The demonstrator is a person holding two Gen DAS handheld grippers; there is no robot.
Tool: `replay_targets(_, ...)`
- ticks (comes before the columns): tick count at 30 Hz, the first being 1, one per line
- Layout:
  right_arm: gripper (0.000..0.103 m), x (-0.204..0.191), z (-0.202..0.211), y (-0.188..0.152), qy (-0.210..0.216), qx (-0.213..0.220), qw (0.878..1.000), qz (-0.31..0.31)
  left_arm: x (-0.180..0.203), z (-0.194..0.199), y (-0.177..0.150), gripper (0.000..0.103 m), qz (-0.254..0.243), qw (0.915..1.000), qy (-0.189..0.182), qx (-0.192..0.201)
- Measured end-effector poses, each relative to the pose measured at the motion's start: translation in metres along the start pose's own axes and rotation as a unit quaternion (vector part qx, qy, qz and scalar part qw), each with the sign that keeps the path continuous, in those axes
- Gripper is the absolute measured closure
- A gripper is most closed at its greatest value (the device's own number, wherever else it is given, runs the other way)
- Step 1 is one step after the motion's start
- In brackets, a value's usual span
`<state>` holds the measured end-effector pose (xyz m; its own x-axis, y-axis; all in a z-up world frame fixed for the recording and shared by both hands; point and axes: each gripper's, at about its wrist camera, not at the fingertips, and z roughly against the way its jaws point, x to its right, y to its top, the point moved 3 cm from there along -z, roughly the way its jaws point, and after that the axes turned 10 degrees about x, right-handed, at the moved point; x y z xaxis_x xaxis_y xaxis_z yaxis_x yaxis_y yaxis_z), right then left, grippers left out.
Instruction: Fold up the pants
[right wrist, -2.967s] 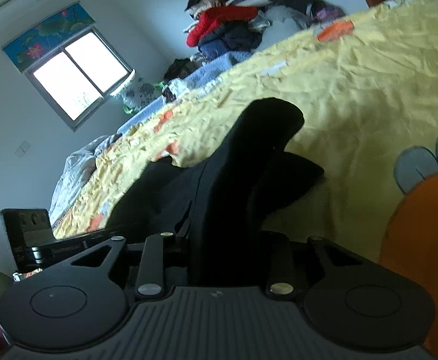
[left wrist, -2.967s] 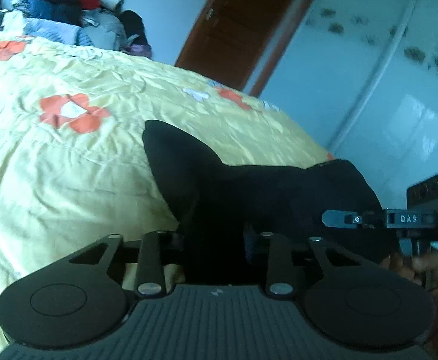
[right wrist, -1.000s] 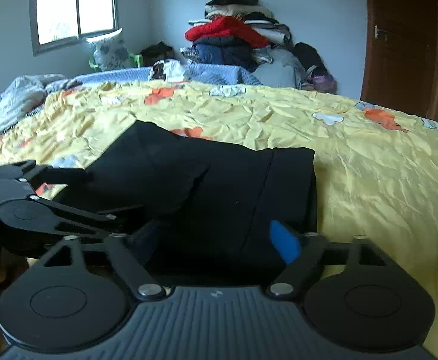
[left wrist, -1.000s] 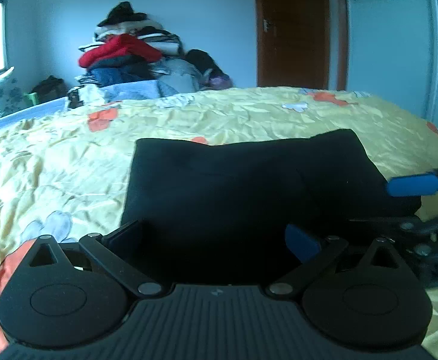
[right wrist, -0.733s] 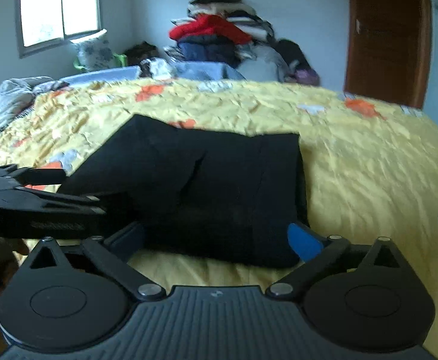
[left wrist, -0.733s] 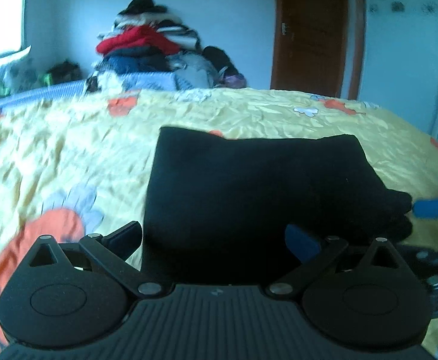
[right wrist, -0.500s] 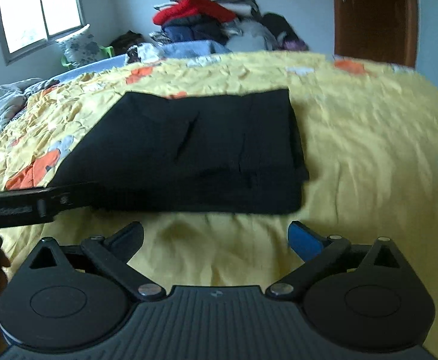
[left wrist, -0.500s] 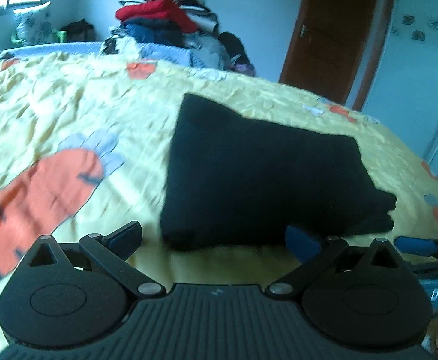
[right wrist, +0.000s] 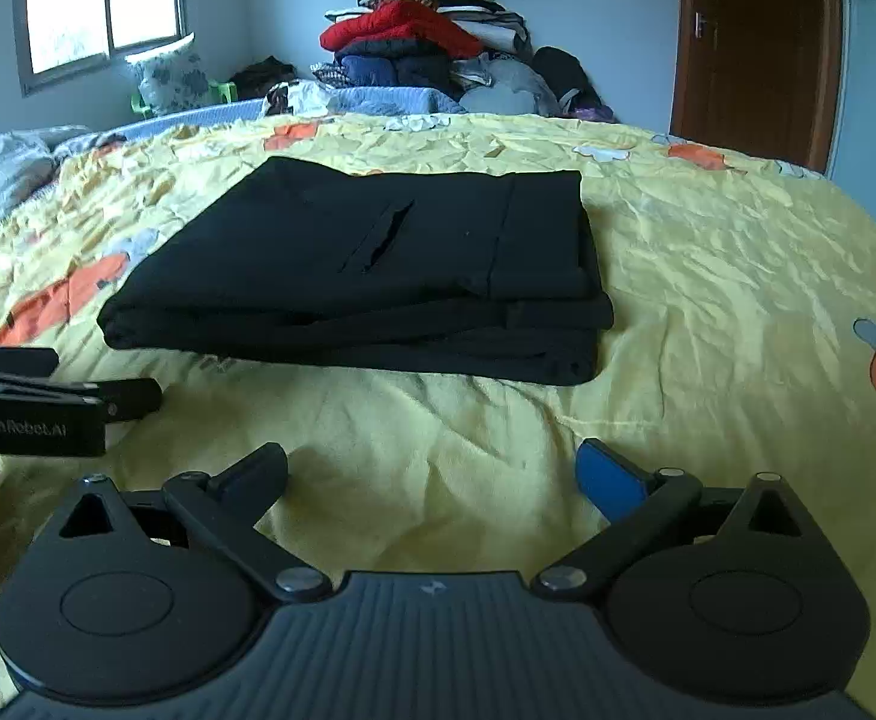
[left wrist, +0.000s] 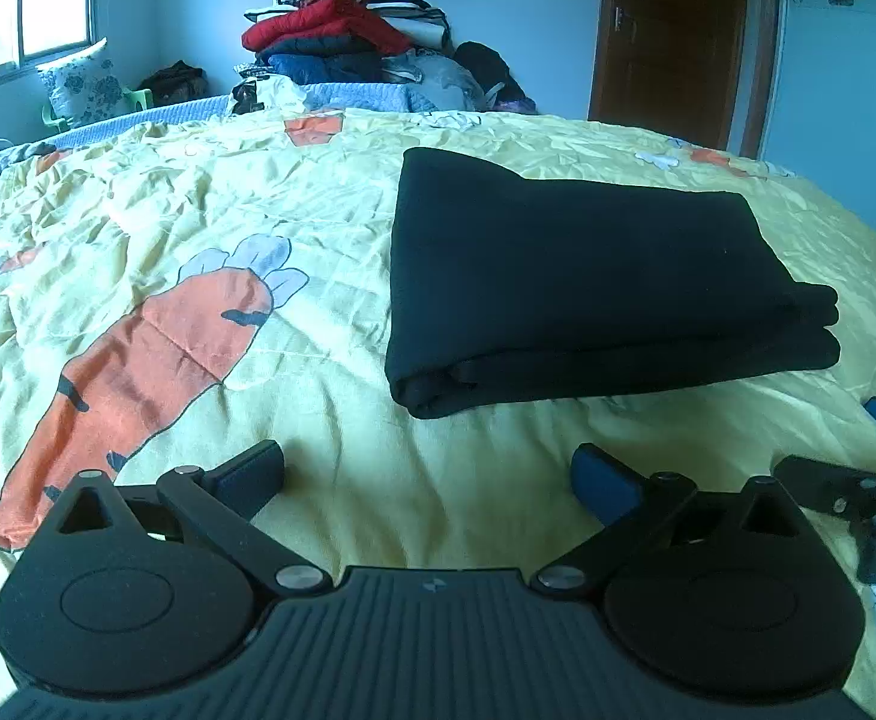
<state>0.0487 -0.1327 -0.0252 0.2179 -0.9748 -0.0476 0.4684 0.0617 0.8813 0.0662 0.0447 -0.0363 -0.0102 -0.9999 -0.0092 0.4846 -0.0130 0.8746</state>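
Pants (left wrist: 588, 276), black and folded into a compact stack of layers, lie flat on the yellow carrot-print quilt (left wrist: 210, 252) in the left wrist view, ahead of the left gripper (left wrist: 429, 474), whose jaws are spread wide with only bare quilt between them; it has hold of nothing and sits clear of the stack's near edge, which suggests the fold is judged complete. Part of the right gripper shows at the right edge of that view, also off the cloth. From the right wrist view the pants (right wrist: 378, 264) show a pocket slit on top and tidy stacked edges facing the camera, while the right gripper (right wrist: 432, 474) stands fully spread and empty just short of them. A heap of other clothes (right wrist: 432, 42) sits at the far side of the bed.
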Motion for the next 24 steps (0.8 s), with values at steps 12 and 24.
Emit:
replay_targets(12,0.000,-0.0055,-0.0021,-0.0008,-0.004,-0.003,1.000,0.015,-0.0001,-0.0003,0.0002,0.000,0.001,1.0000,0.000,0.000)
replay_targets(24,0.000,-0.0028,-0.0033,0.0036,-0.010,-0.024,1.000,0.003,0.0004,-0.0003,0.0008,0.000,0.002,1.0000,-0.001,0.000)
